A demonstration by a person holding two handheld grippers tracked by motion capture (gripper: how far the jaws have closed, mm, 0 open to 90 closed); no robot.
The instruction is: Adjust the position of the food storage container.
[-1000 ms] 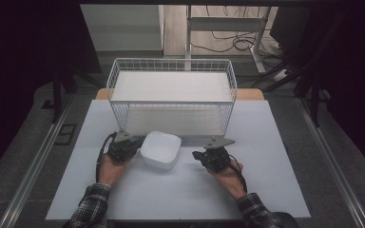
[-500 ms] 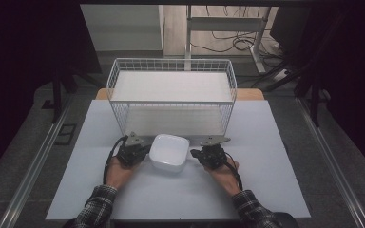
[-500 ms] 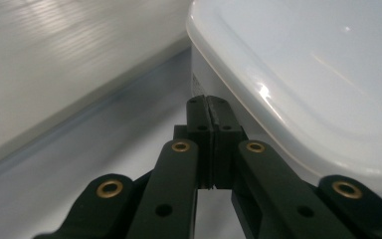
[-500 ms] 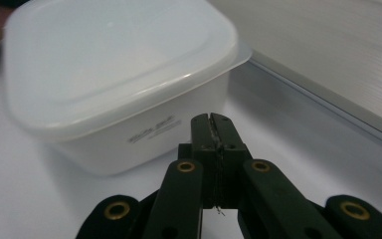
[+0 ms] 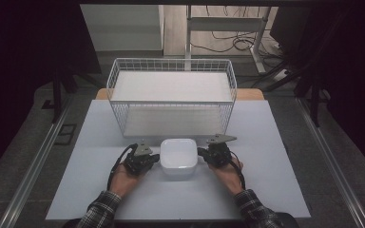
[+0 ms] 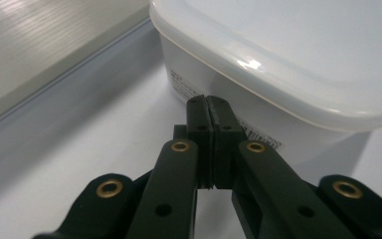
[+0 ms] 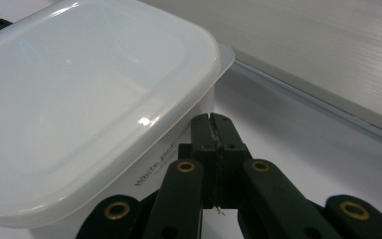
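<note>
High view: a white square plastic container with a snap-on lid (image 5: 178, 157) sits on the pale grey table top (image 5: 275, 190), flanked by the left gripper (image 5: 156, 158) and the right gripper (image 5: 201, 153). Each gripper has its black jaws pressed together on nothing, tips at the container's side wall. Just behind the container, an empty white wire basket (image 5: 172, 96) stands across the way forward.

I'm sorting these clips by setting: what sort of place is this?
Probably a lab or workshop recording station, not a home. A bare white table holds just a lidded white container and a wire basket, dark screens stand at both sides, and loose cables lie on the floor behind.
</note>
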